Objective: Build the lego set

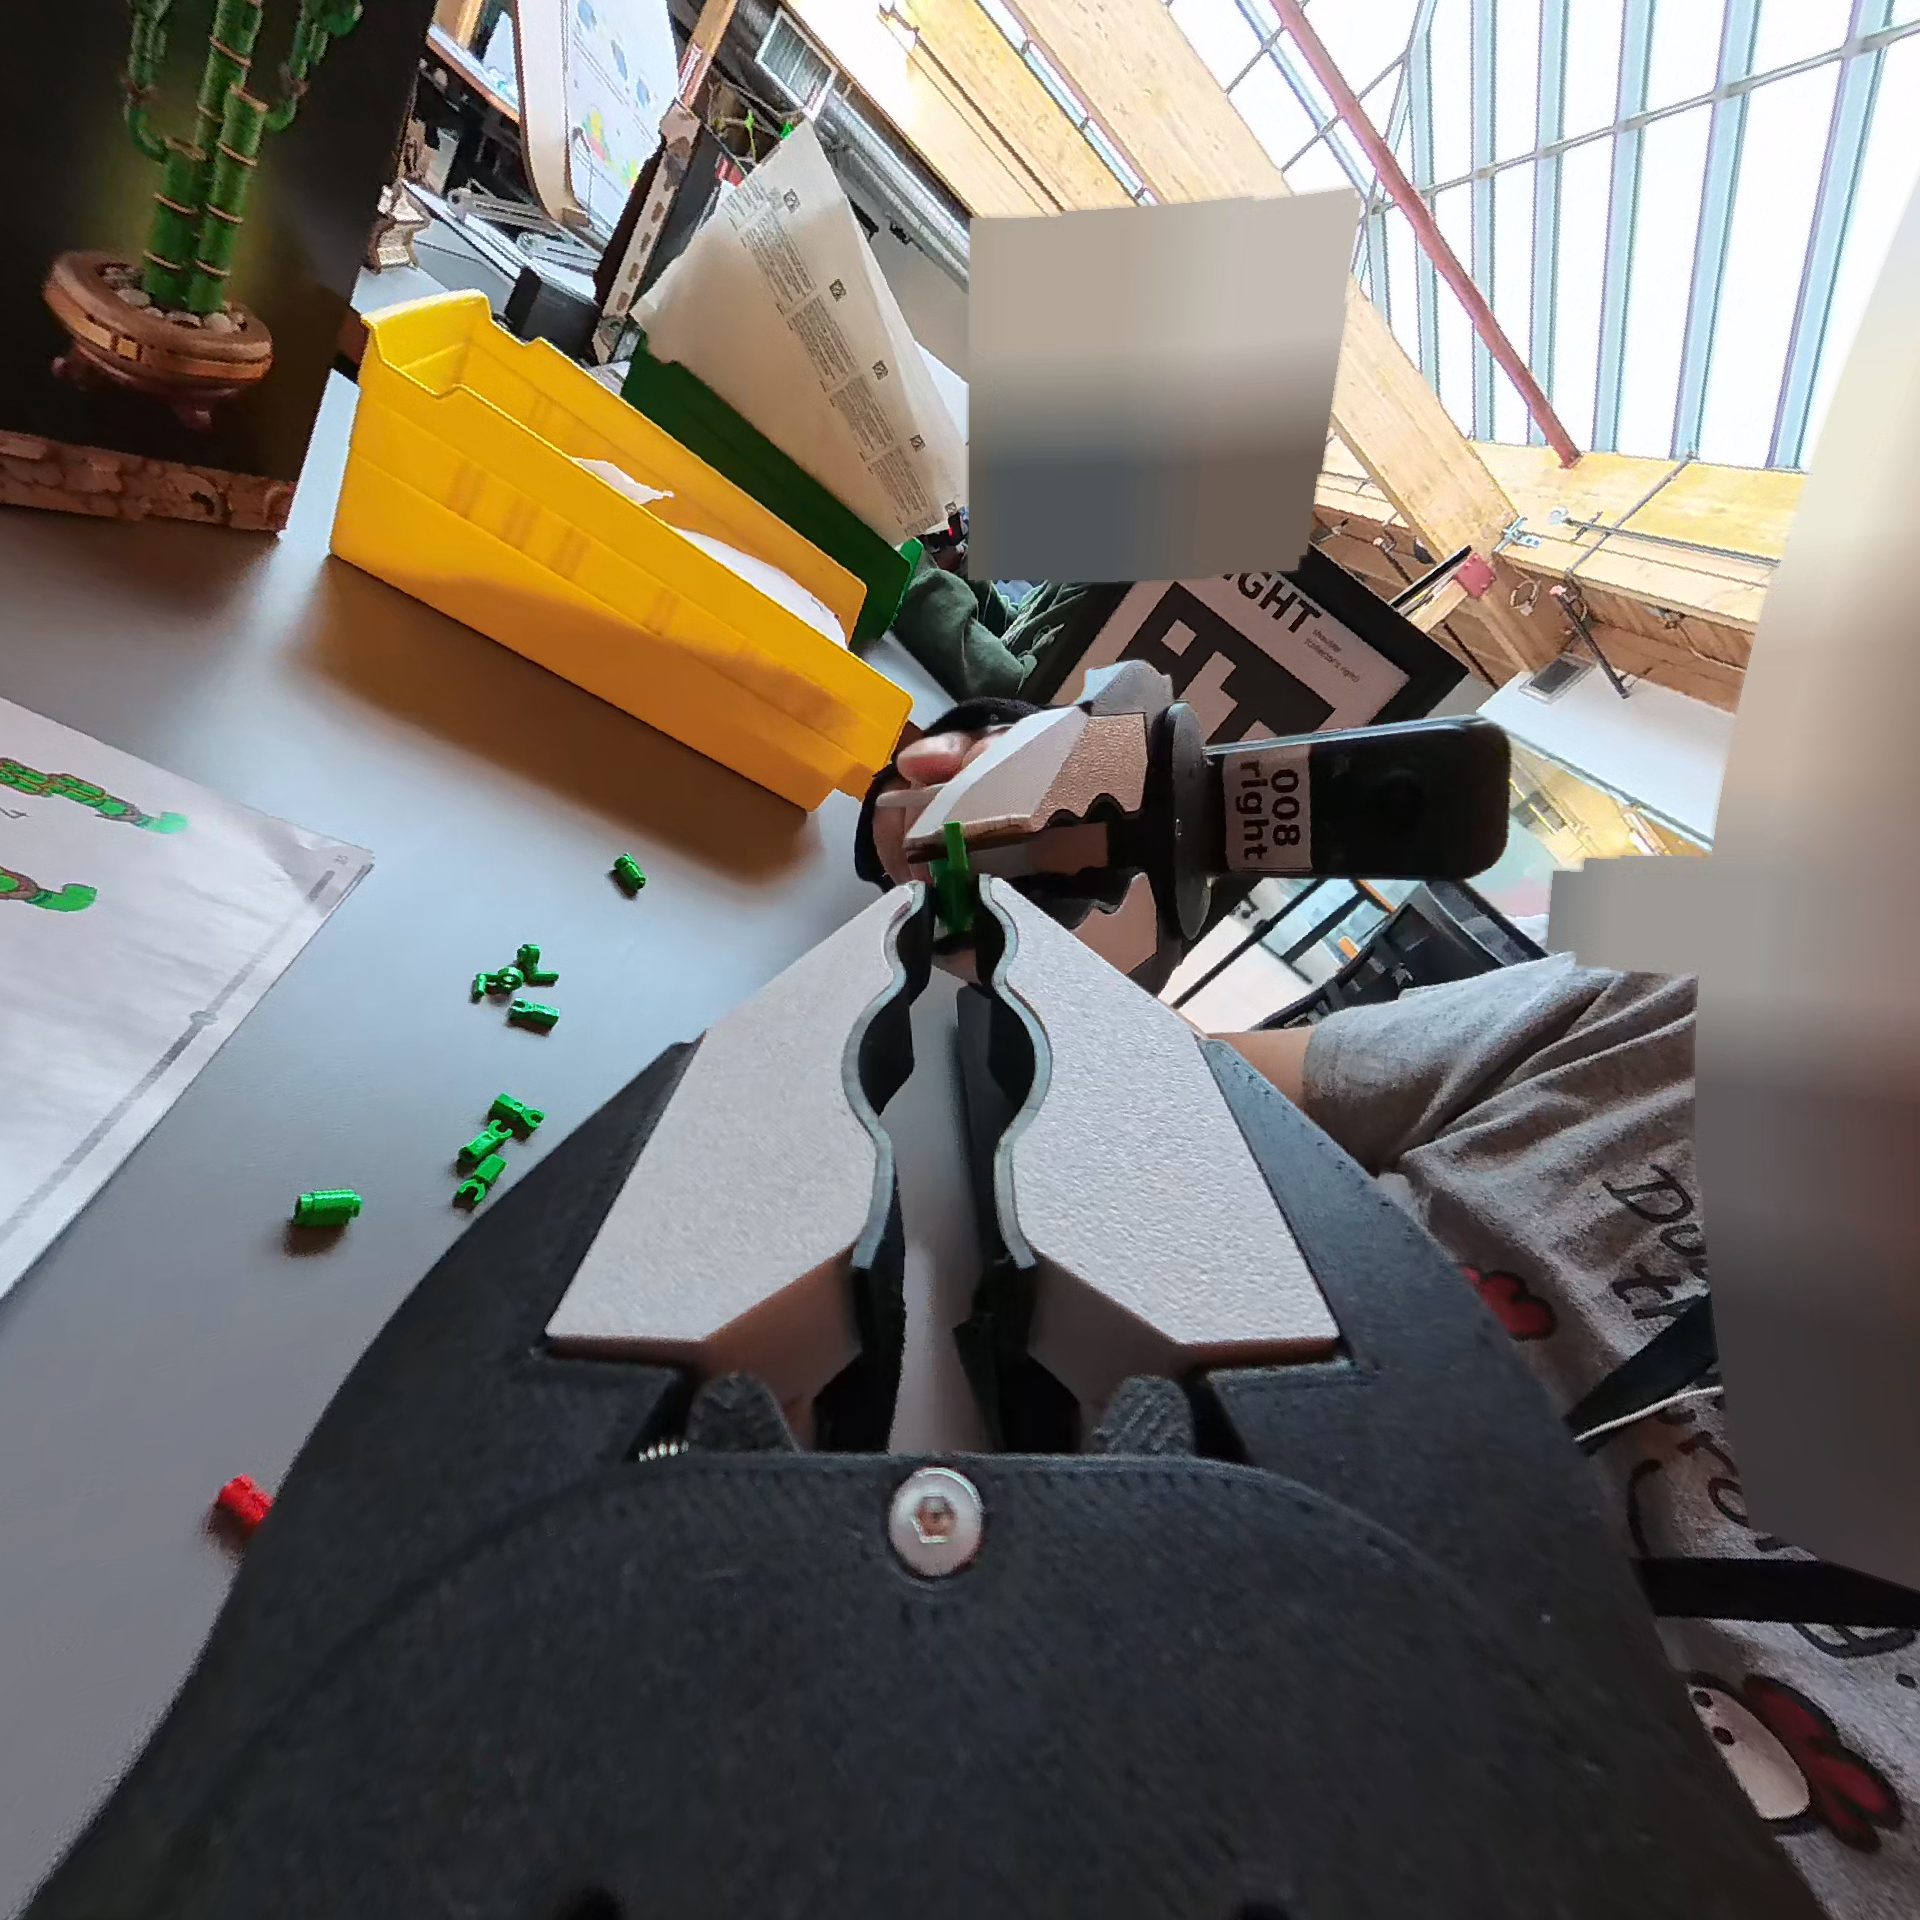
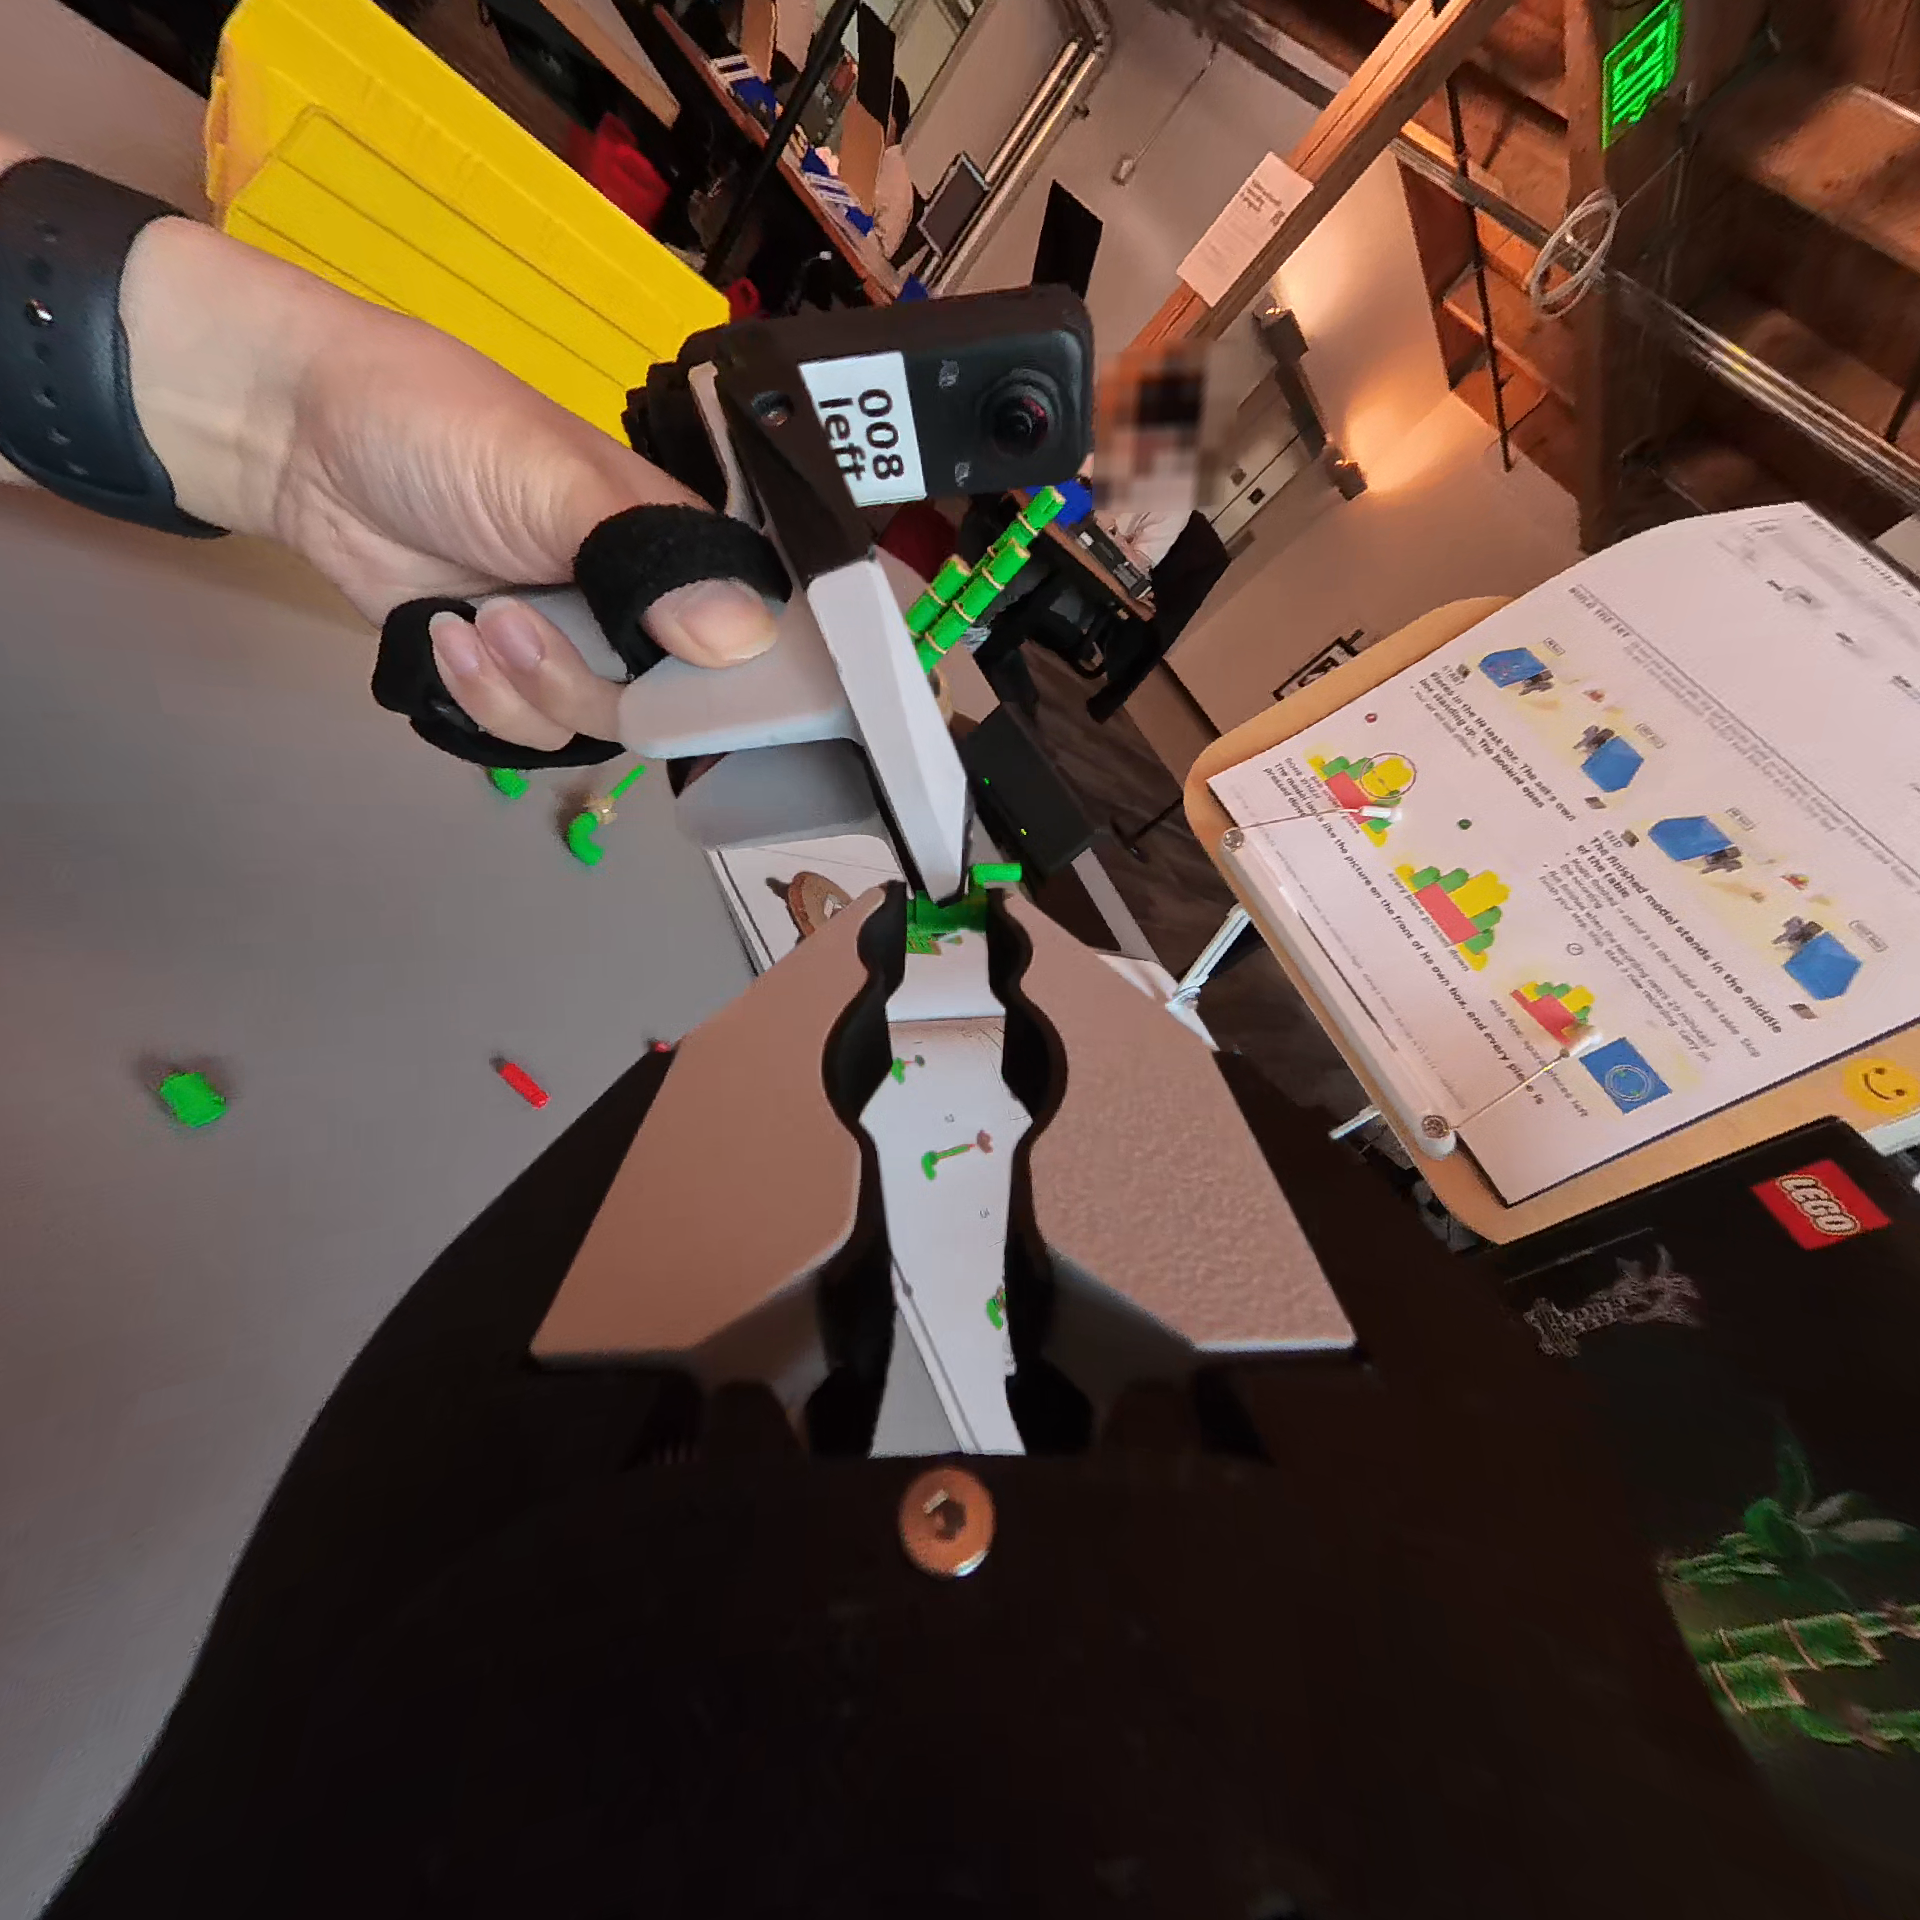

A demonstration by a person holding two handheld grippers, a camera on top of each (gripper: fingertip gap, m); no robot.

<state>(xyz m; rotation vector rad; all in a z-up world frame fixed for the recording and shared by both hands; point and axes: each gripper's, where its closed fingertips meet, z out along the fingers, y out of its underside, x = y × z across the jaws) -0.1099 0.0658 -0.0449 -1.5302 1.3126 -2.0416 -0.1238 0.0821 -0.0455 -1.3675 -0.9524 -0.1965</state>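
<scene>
My left gripper [image 1: 948,906] is shut on the lower end of a small green lego piece [image 1: 952,878], held in the air above the grey table [image 1: 540,790]. My right gripper [image 1: 940,844] comes in from the far side and is shut on the same piece's upper end. In the right wrist view my right gripper [image 2: 943,914] pinches the green piece [image 2: 935,923] tip to tip with the left gripper [image 2: 940,883]. A built green bamboo stalk [image 2: 982,571] shows behind the left gripper.
Several loose green pieces [image 1: 514,982] and a red piece [image 1: 241,1501] lie on the table. A yellow bin [image 1: 582,540] and a green bin [image 1: 769,468] stand behind. Instruction pages [image 1: 135,987], the set's box [image 1: 177,239] and a propped instruction board [image 2: 1558,862] are around. The grippers are tip to tip, or close to it.
</scene>
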